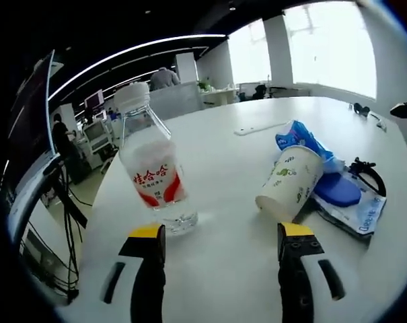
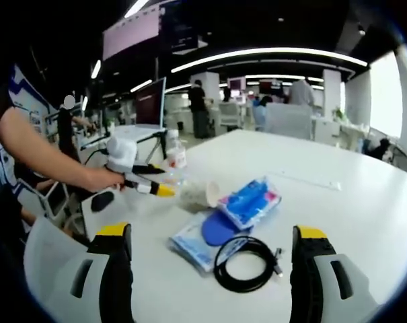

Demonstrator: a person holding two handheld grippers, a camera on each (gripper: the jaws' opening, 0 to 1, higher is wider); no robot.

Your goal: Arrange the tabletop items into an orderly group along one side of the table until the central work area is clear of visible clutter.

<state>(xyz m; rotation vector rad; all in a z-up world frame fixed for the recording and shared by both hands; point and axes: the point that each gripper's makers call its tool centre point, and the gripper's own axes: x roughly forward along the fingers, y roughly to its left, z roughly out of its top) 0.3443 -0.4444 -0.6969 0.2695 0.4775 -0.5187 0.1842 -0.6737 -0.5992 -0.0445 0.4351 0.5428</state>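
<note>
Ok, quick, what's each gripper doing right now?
Left gripper: open, holding nothing, bottle and paper cup just ahead.
Right gripper: open, holding nothing, above the black cable.

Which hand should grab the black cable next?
Right, probably. The cable lies coiled just ahead of the open right gripper, between its jaws. The left gripper sits over by the bottle and cup.

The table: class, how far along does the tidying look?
Barely started. Done: nothing visibly grouped. In hand: nothing; the left gripper and right gripper are open. Left: the water bottle, tipped paper cup, blue packets and black cable lie spread on the table.
</note>
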